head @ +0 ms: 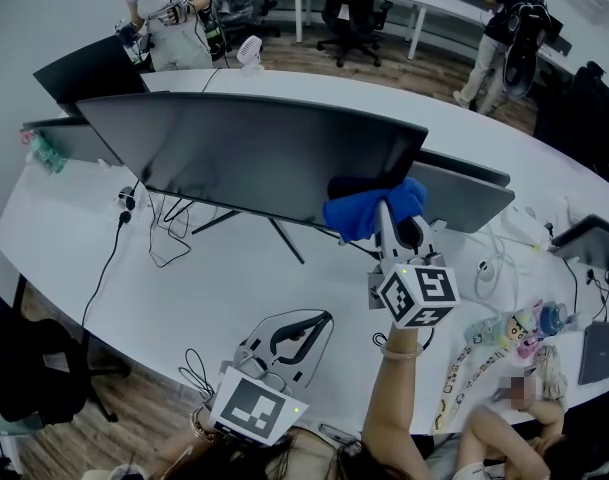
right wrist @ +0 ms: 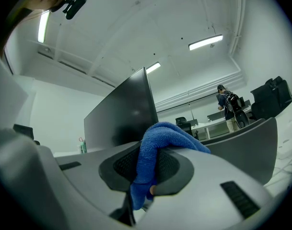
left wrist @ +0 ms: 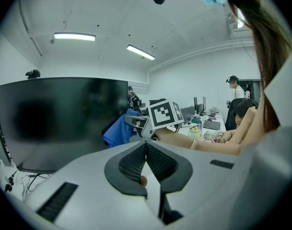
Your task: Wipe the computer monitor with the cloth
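Note:
A wide dark monitor [head: 254, 153] stands on the white desk [head: 224, 288], screen facing me. My right gripper [head: 386, 213] is shut on a blue cloth [head: 372, 209] and holds it at the monitor's lower right corner. In the right gripper view the blue cloth [right wrist: 157, 150] bulges from between the jaws, with the monitor [right wrist: 122, 114] just beyond. My left gripper [head: 302, 330] hangs low near the desk's front edge, jaws shut on nothing. The left gripper view shows the monitor [left wrist: 59, 119], the cloth [left wrist: 119, 131] and the right gripper's marker cube [left wrist: 165, 114].
More monitors [head: 464, 193] stand to the right and at the far left [head: 89, 68]. Cables [head: 169, 233] trail under the monitor. Small toys and a strap [head: 504, 333] lie at the desk's right. A small fan [head: 249, 51] sits at the back. People stand beyond the desk.

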A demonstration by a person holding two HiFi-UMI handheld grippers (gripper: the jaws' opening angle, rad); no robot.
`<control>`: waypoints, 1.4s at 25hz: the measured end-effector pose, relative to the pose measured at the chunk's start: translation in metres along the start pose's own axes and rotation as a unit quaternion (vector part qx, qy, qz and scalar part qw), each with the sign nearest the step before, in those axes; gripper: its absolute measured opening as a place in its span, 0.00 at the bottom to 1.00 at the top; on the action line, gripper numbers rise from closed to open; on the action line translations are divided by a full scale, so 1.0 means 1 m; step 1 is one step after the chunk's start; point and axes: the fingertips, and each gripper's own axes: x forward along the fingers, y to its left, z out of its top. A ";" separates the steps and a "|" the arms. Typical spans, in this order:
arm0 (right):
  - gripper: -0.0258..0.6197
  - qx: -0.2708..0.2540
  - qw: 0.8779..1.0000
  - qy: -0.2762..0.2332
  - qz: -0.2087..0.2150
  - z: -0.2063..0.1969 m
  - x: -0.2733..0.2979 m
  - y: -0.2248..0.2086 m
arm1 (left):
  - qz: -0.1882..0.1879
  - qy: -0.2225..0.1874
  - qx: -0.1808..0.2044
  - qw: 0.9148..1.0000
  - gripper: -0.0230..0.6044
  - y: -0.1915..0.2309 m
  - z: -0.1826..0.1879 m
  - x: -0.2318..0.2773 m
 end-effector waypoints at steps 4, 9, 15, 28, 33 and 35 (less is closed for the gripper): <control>0.13 0.006 1.000 0.007 0.000 -0.008 0.001 -0.001 | -0.001 0.000 0.000 1.000 0.05 0.000 0.000 0.002; 0.13 0.005 1.000 0.018 -0.003 -0.018 0.000 -0.004 | -0.002 0.003 0.001 1.000 0.05 -0.002 0.000 0.003; 0.13 0.012 0.999 0.030 -0.007 -0.030 0.000 -0.006 | -0.005 0.004 0.003 1.000 0.05 -0.003 -0.001 0.004; 0.13 0.020 0.999 0.049 -0.006 -0.051 0.000 -0.009 | -0.014 0.010 0.004 1.000 0.05 -0.006 -0.004 0.009; 0.13 0.022 0.998 0.064 -0.011 -0.064 0.000 -0.013 | -0.014 0.011 0.002 1.000 0.05 -0.006 -0.005 0.012; 0.13 0.025 0.997 0.068 -0.012 -0.068 0.001 -0.013 | -0.014 0.013 0.002 1.000 0.05 -0.005 -0.005 0.013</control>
